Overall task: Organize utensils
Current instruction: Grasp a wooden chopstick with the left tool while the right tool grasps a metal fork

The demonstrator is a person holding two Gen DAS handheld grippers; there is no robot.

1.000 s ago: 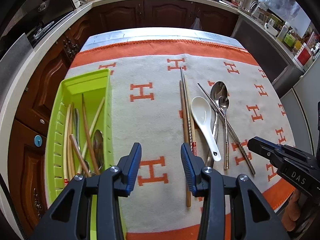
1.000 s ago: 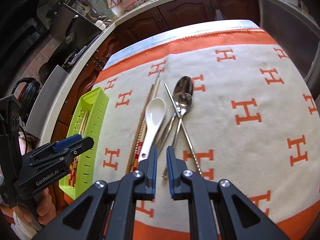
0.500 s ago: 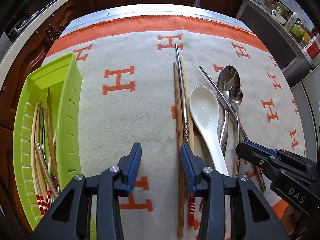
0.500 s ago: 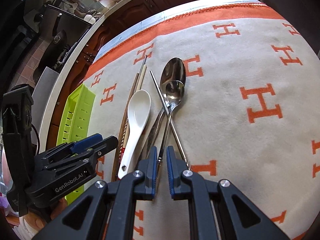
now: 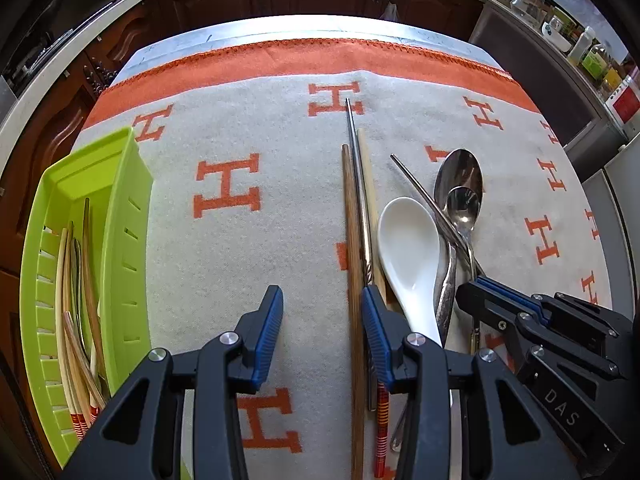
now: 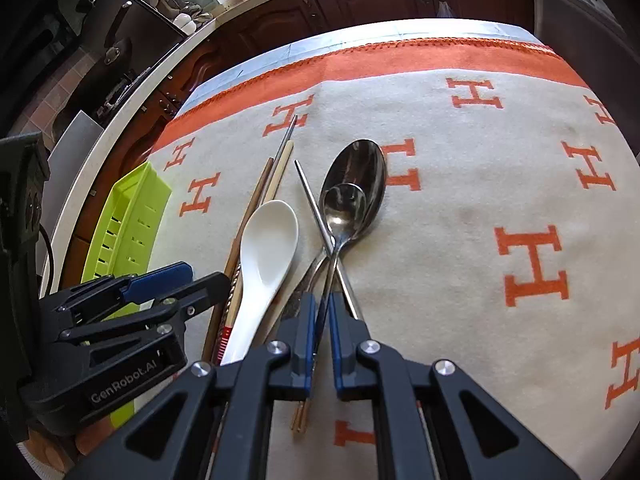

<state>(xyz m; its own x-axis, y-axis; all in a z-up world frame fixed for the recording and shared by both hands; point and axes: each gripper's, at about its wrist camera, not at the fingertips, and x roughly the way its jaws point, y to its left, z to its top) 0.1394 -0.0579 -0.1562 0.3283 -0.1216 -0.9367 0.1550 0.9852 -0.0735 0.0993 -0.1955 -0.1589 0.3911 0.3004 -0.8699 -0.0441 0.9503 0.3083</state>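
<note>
On the cloth lie a brown wooden chopstick (image 5: 350, 220), a metal chopstick (image 5: 356, 160) and a pale bamboo one (image 5: 368, 184), side by side. Right of them are a white ceramic spoon (image 5: 408, 240), a large metal spoon (image 6: 360, 164), a small metal spoon (image 6: 344, 208) and a second metal chopstick (image 6: 312, 196) crossing their handles. My left gripper (image 5: 322, 312) is open, low over the cloth; the brown chopstick runs between its pads, near the right one. My right gripper (image 6: 321, 320) is closing, its pads pinching the small spoon's handle.
A lime green slotted tray (image 5: 120, 200) with several chopsticks in it stands at the left edge of the cream blanket (image 5: 224, 272) with orange H marks. Dark cabinets and kitchen counters ring the table. A hand (image 6: 92, 436) holds the left gripper low at the left.
Both grippers have come down and forward, close to the utensils. The left now straddles the brown chopstick. The right's jaws have narrowed around the small spoon's handle.
</note>
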